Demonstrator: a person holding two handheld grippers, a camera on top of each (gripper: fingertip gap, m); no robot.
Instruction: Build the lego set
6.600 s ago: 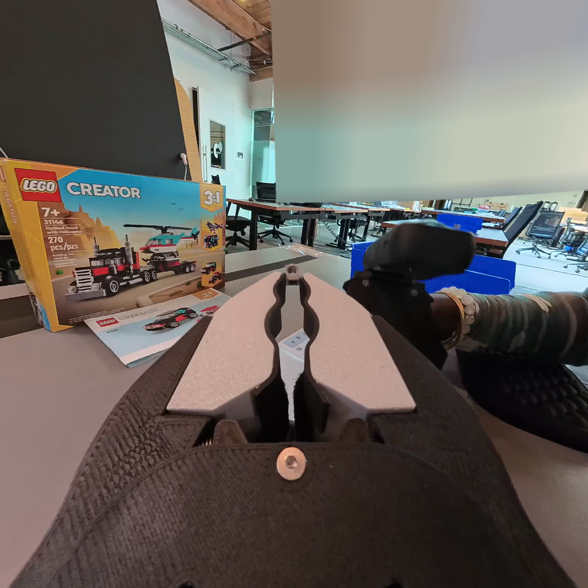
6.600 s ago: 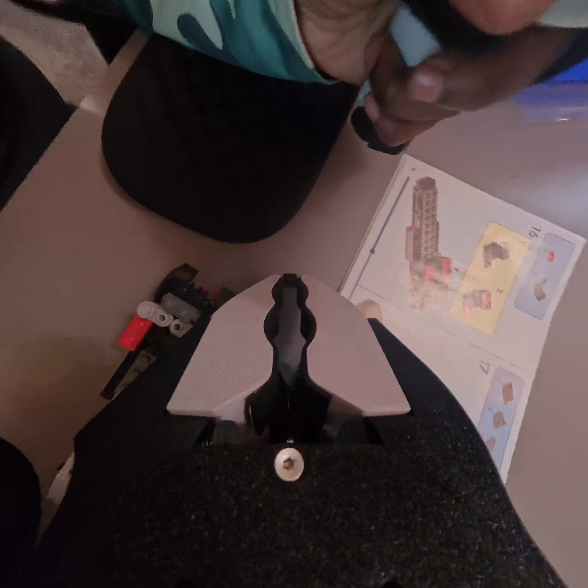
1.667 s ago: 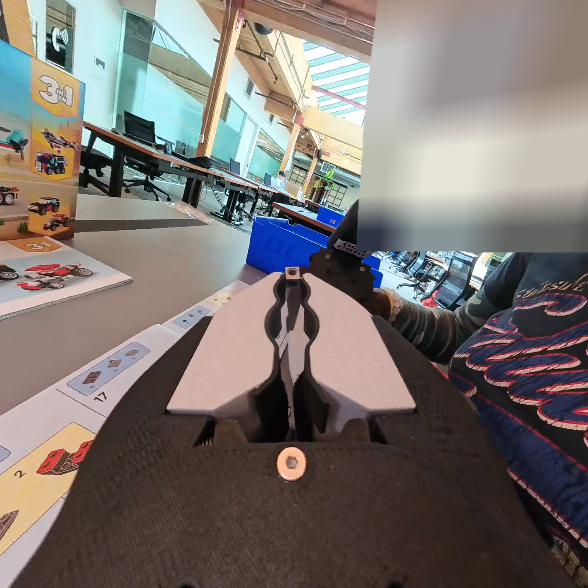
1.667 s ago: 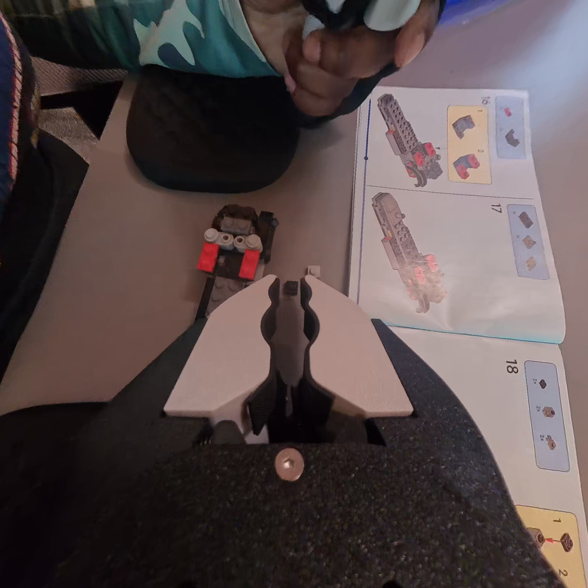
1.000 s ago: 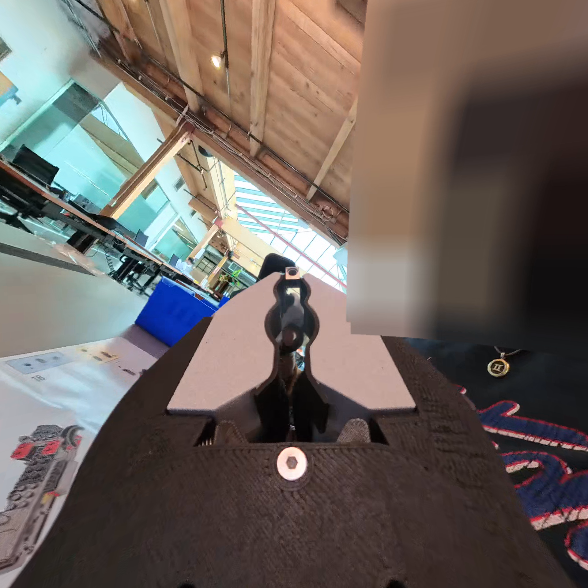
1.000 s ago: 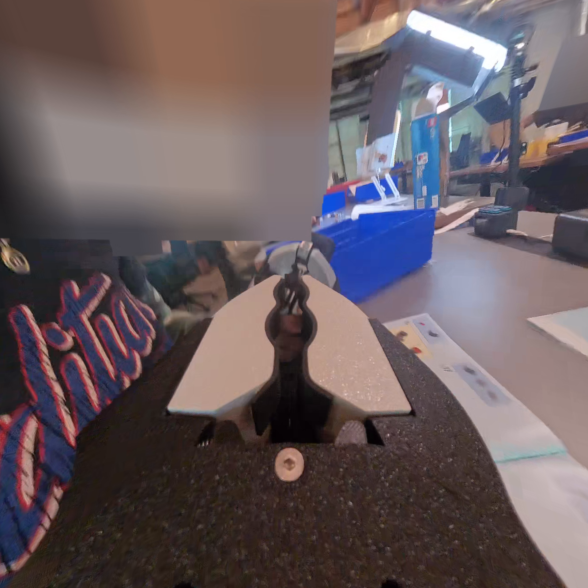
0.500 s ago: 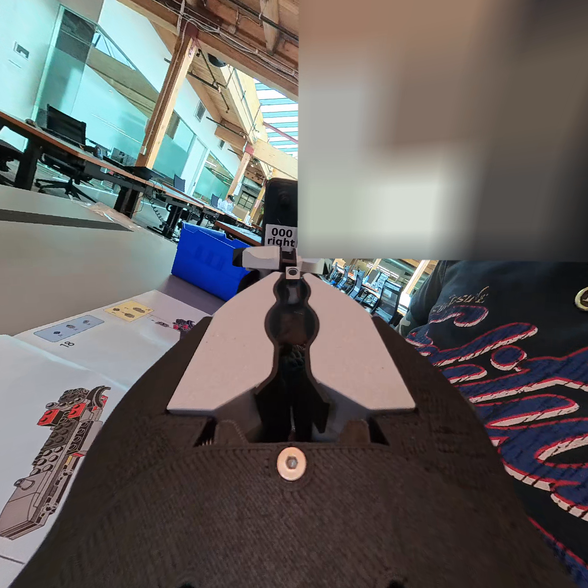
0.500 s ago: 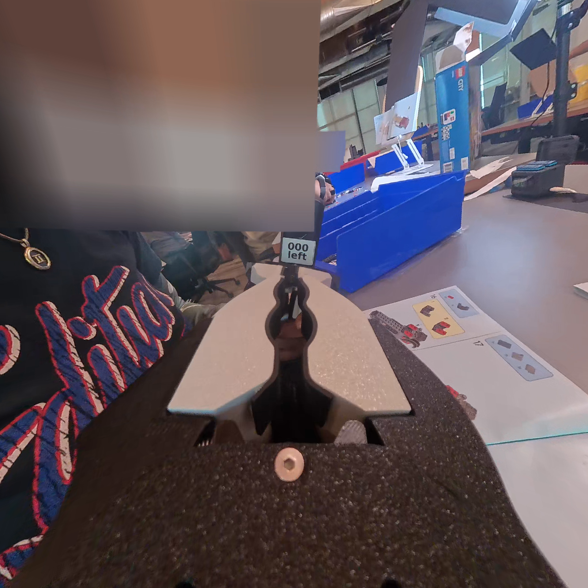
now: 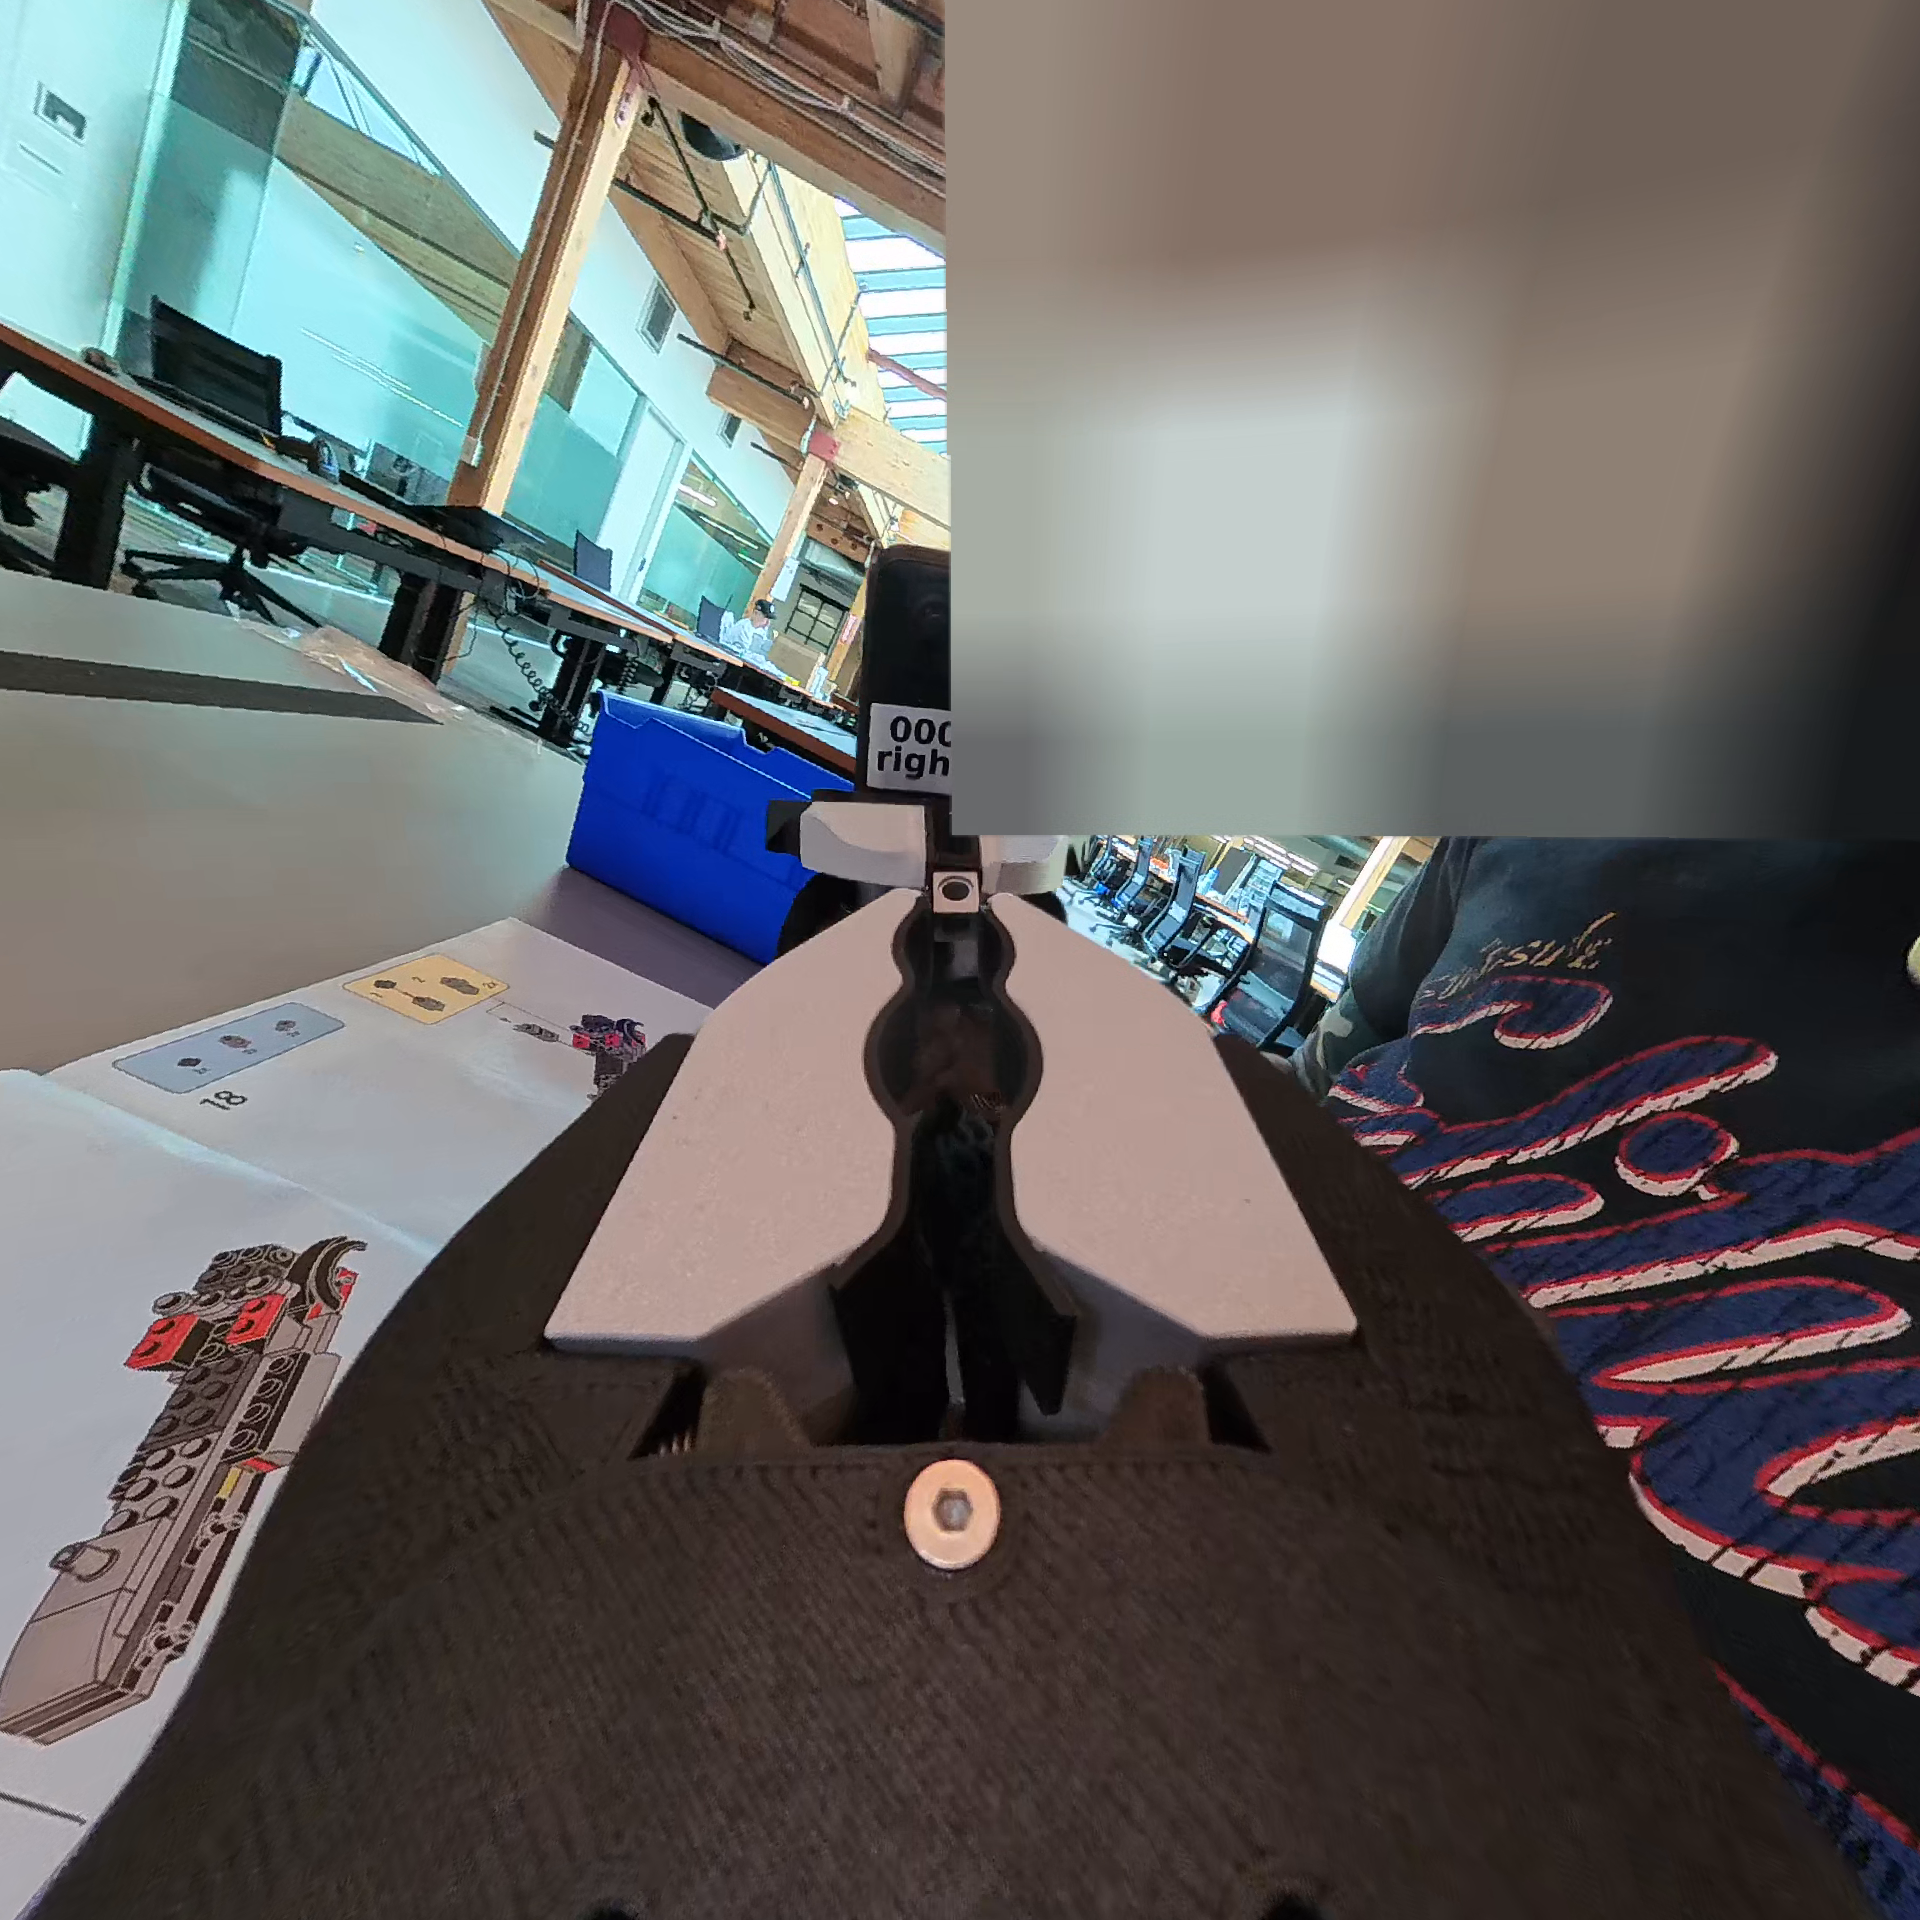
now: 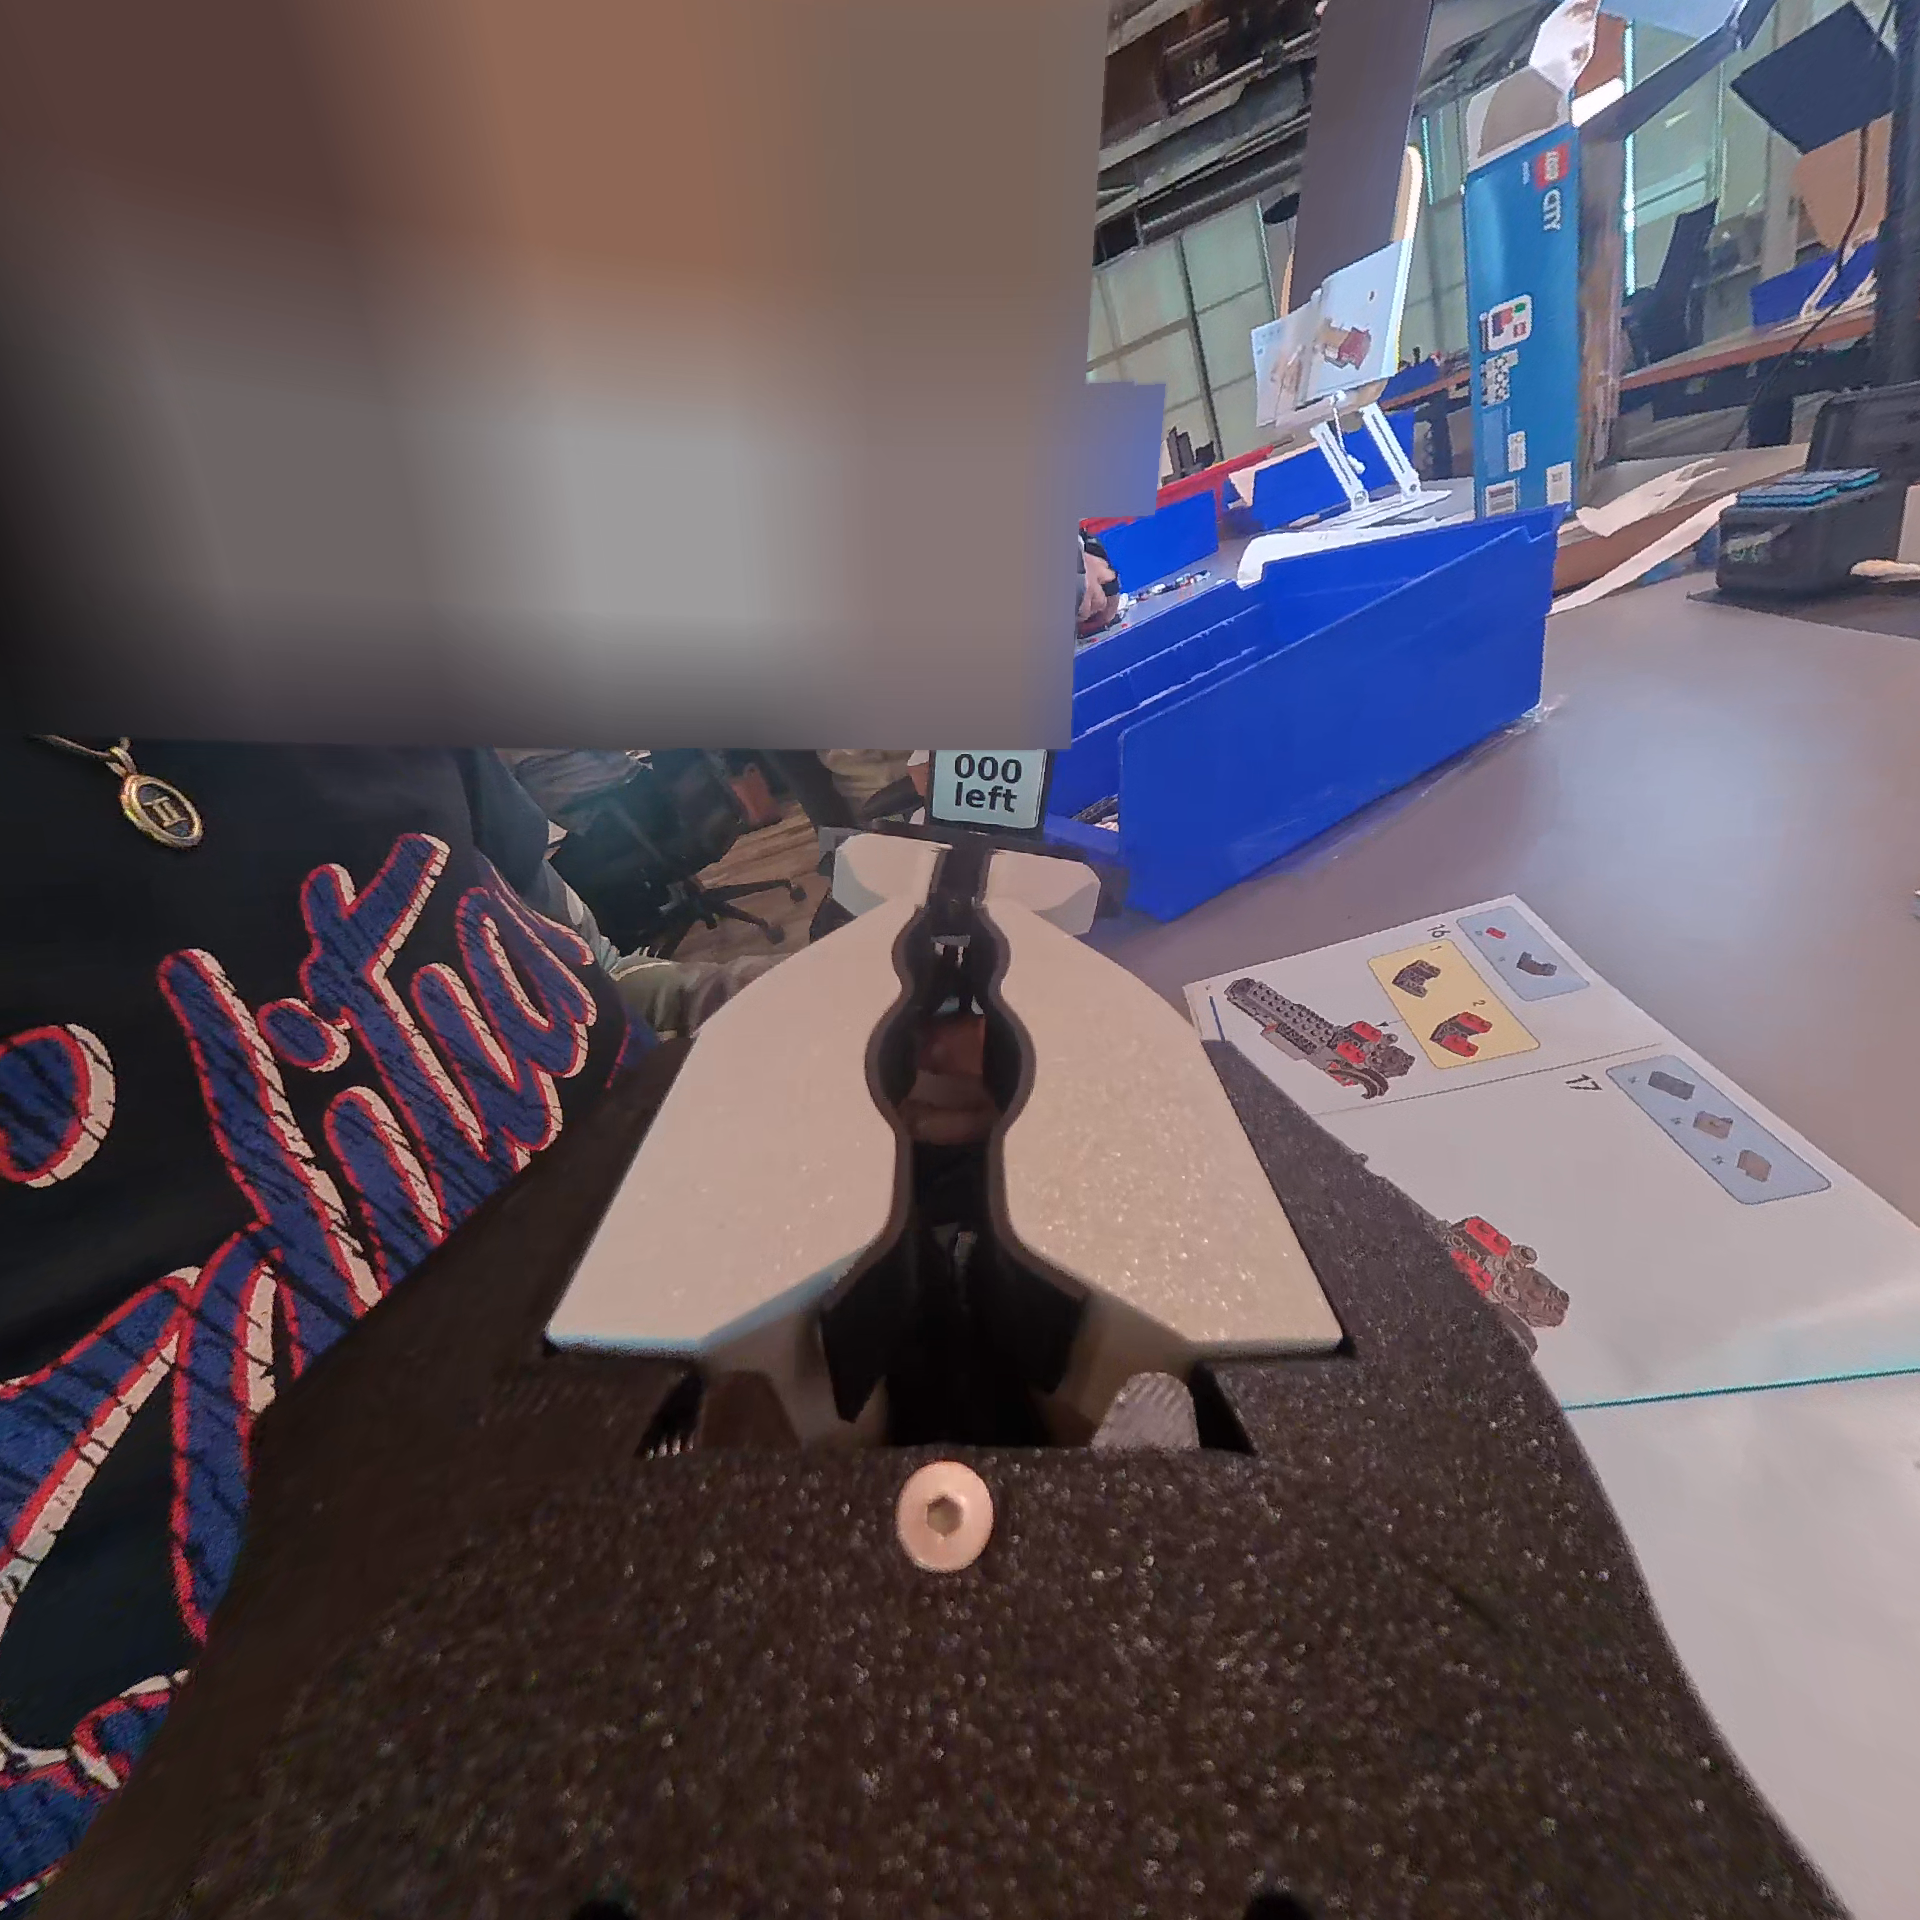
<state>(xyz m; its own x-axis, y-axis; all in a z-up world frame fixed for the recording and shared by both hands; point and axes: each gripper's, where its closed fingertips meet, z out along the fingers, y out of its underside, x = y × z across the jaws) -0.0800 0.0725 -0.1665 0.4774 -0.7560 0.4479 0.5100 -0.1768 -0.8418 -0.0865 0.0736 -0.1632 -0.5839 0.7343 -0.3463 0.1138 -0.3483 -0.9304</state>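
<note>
Both grippers are raised above the table and point at each other, tip to tip. My left gripper (image 9: pixel 954 909) is shut on a small light grey lego piece (image 9: pixel 954 891) at its very tips. My right gripper (image 10: pixel 951 925) is shut on a small black lego piece (image 10: pixel 951 896), which is hard to make out. The right gripper's grey fingers (image 9: pixel 862 840) show just beyond the left tips. The left gripper's fingers (image 10: pixel 1049 883) show just beyond the right tips. The two pieces are touching or nearly so. The lego model is not in view.
The open instruction booklet (image 9: pixel 312 1122) lies on the grey table below, and shows in the right wrist view (image 10: pixel 1621 1153) too. A blue bin (image 9: pixel 675 821) (image 10: pixel 1320 707) stands behind it. A person in a dark printed shirt (image 9: pixel 1662 1195) sits close behind the grippers. Left and right tips are no more than a few centimetres apart.
Both grippers lifted off the table, each with its small piece, and turned to face each other. In the last half second they have moved slightly closer together.
</note>
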